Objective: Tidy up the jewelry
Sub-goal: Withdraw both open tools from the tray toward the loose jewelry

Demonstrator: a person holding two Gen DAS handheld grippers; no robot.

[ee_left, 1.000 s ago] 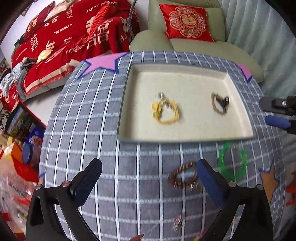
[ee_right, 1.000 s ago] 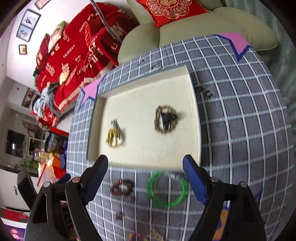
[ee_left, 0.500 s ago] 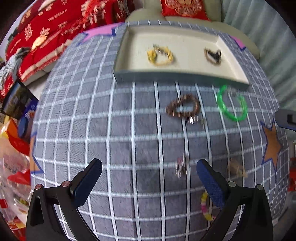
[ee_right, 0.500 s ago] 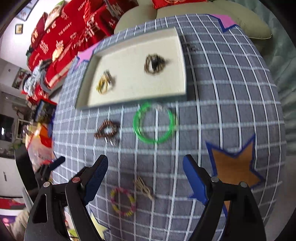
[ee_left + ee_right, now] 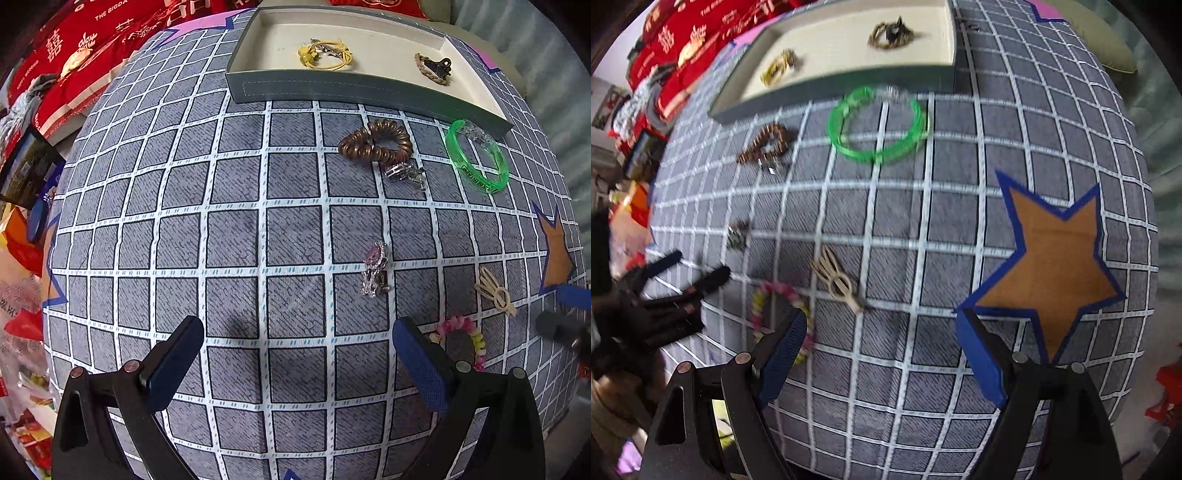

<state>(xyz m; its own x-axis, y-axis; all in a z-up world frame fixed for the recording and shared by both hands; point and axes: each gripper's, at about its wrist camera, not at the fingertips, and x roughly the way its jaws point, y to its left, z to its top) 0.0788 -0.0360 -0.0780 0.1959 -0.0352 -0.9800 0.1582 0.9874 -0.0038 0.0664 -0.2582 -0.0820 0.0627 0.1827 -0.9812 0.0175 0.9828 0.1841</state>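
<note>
One tray [image 5: 354, 92] is seen, and two bracelets [image 5: 327, 55] are counted inside it. On the desk [image 5: 236, 236] six more pieces of jewelry [image 5: 375, 142] are counted.

You're over a worktop [image 5: 236, 236] w/ grey checked cloth, white grid lines, an orange star [image 5: 1056, 258] outlined in blue. Behind it, top left: red fabric [image 5: 74, 48] w/ white lettering. Far right: pale green cushion [image 5: 1108, 44]. Bags & clutter [image 5: 18, 258] crowd the left edge. Daylight, even.
</note>
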